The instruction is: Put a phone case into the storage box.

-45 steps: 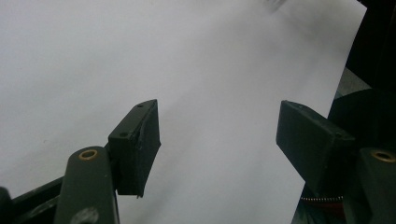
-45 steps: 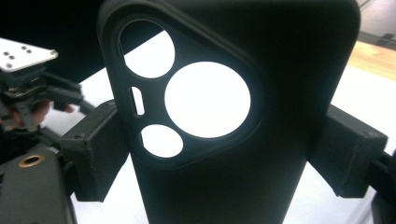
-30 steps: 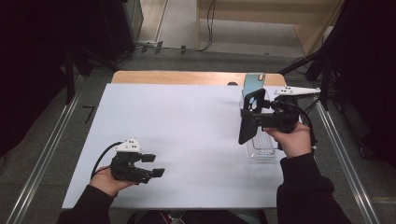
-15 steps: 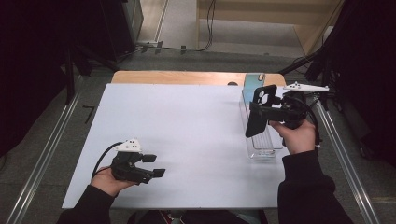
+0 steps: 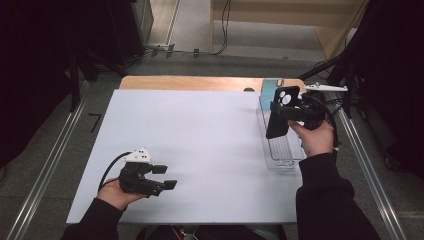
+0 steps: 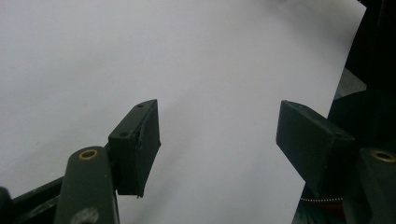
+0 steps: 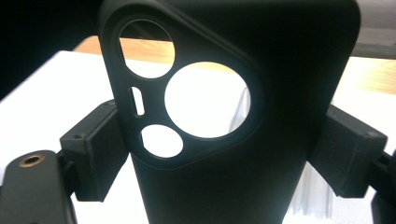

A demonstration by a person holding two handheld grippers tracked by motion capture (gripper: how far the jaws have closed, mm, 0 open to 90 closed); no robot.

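Jaws of the right gripper are clamped on the two long edges of a black phone case, one black pad pressed against each side. The case stands nearly upright between the pads, its camera end uppermost. Three round cut-outs and one narrow slot pierce that end, and the bright table shows through them. In the high view the same phone case is carried above the table at the right, lifted over the far end of a clear plastic tray and not touching it. The right hand grips the right gripper from behind, and a grey three-cornered plate projects from the gripper's top. The tray lies lengthwise near the right edge of the white table; a light blue object sits just beyond its far end.

The left gripper rests low over the near left part of the table, held in the left hand. In the left gripper view the jaws stand wide apart with nothing between them, and the white table surface lies beneath them.
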